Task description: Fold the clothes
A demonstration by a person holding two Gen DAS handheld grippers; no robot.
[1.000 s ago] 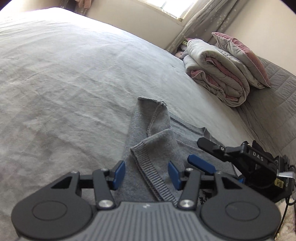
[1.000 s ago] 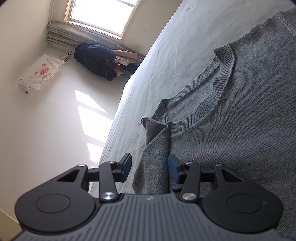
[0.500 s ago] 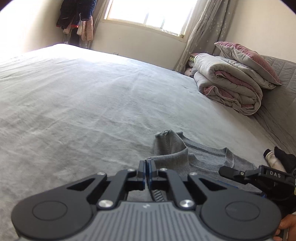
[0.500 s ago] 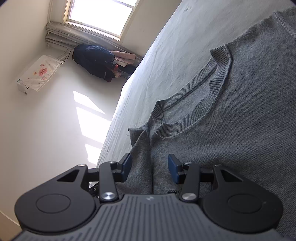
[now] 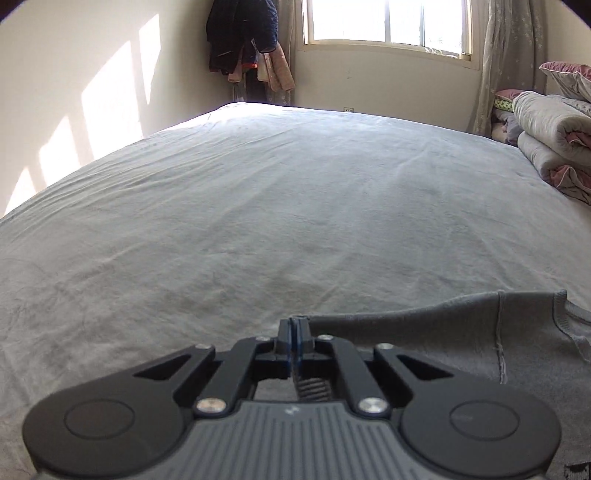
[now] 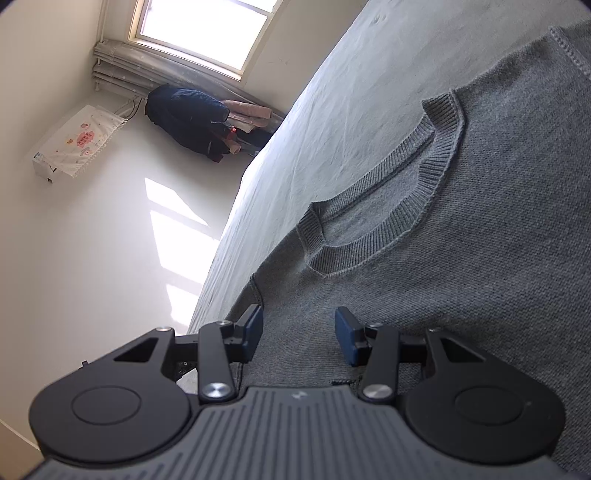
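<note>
- Two claws were in view over one grey knit sweater (image 6: 461, 258), which lay spread on the bed (image 5: 258, 206) with its ribbed crew neckline (image 6: 424, 177) flat and facing up.
- The left claw (image 5: 294, 341) was pinched tight on the sweater's sleeve end; the ribbed cuff showed just behind the closed blue pads (image 5: 302, 345), and the sleeve (image 5: 406, 325) stretched away from the claw toward the sweater's shoulder seam.
- The right claw (image 6: 298, 334) stood wide apart and held nothing; it sat low over the sweater's chest, below the neckline, with one pad (image 6: 253, 328) near the sweater's shoulder edge and the other over the knit.
- Whether the right claw's pads touched the fabric could not be told.
- The bed was covered in a pale grey, lightly wrinkled sheet, bare beyond the sweater's sleeve.
- Beyond the far edge of the bed, dark coats and pink garments (image 5: 245, 40) hung in the room's corner, next to a bright window (image 5: 384, 24).
- A rolled grey and pink quilt (image 5: 554, 144) lay at the bed's head side, with a pillow (image 5: 570, 75) resting on top of it.
</note>
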